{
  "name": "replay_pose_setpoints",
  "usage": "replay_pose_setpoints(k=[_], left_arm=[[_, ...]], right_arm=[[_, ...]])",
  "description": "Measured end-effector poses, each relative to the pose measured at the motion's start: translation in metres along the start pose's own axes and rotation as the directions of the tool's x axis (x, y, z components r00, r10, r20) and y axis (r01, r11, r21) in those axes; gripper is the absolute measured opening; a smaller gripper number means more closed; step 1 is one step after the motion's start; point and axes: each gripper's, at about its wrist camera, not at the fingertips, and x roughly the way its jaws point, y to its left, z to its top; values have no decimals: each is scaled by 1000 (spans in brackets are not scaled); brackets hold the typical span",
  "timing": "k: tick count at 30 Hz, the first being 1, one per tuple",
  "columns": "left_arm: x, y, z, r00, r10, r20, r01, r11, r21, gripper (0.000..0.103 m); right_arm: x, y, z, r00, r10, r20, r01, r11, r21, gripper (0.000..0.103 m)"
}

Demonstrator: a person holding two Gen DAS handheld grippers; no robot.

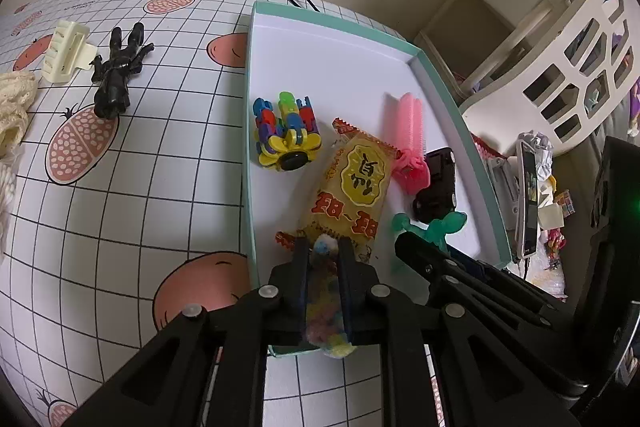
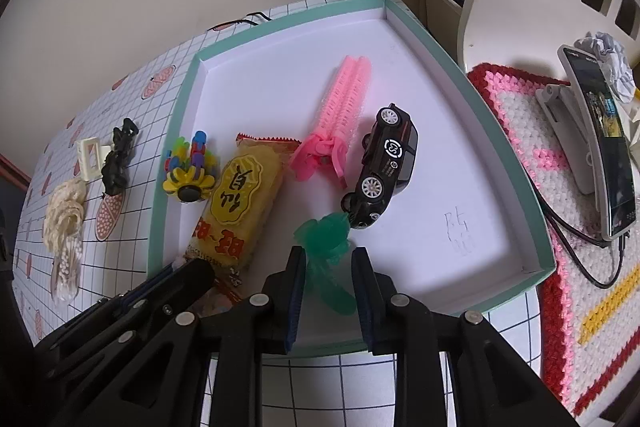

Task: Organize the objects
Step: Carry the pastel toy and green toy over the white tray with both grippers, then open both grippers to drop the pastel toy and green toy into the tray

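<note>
Grid tablecloth, left gripper clamping fuzzy toy, phone right-view.

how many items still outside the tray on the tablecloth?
3, all left of the tray: cream hair claw, black toy figure beside it, cream lace bundle nearer the camera. More may lie beyond the frame.

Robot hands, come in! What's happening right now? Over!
Left gripper shut on multicolored fuzzy toy, over teal tray. Right gripper open around green clip. Snack packet close beside.
</note>
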Motion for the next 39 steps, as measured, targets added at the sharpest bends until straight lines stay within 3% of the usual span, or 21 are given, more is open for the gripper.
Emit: replay_pose_setpoints(k=[20, 29, 33, 36, 39], left_arm=[[-19, 2, 7, 1000, -25, 3, 25, 1000, -9, 21], [-32, 6, 11, 998, 29, 53, -28, 1000, -5, 24], [-32, 6, 14, 996, 46, 73, -45, 999, -14, 38], [-33, 10, 17, 995, 59, 81, -57, 998, -29, 49], [-36, 13, 17, 993, 79, 91, -76, 996, -42, 57]], right_arm=[[-11, -1, 2, 1000, 6, 31, -6, 1000, -4, 38], [-19, 0, 1, 998, 3, 68, -2, 1000, -8, 37], [-20, 2, 0, 997, 3, 78, -2, 1000, -15, 37], [-22, 1, 1, 996, -5, 93, 6, 1000, -14, 50], [-22, 0, 1, 995, -3, 97, 4, 1000, -11, 55]])
